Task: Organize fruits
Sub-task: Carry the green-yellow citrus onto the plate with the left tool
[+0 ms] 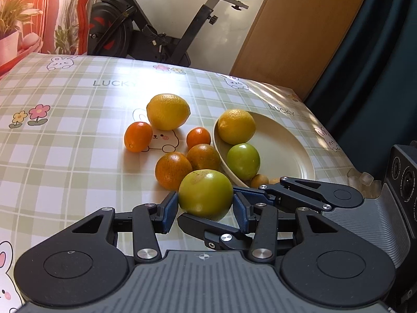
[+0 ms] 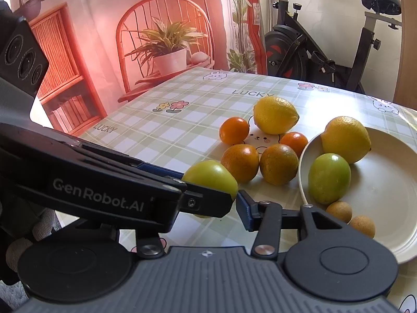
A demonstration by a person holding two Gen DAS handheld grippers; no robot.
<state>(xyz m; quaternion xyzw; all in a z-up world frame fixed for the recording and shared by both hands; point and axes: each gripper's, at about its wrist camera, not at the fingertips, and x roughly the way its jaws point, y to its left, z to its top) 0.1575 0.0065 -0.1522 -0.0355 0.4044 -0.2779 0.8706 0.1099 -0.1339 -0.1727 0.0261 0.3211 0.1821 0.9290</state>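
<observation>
While my left gripper (image 1: 206, 204) pinched a green fruit (image 1: 206, 195) at lower centre, the plate (image 1: 286, 151) held few (right gripper's (image 2: 234, 203) fingers: couldn't tell); six fruits remained outside.

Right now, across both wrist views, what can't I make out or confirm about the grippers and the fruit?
- Left gripper: pads flank the green fruit; whether they clamp it is unclear in the left view.
- Right gripper: in the right view the left gripper covers one finger, so its opening can't be judged.
- Two small brown fruits on the plate: too small to identify.
- Plate's near rim: hidden behind the gripper body in both views.
</observation>
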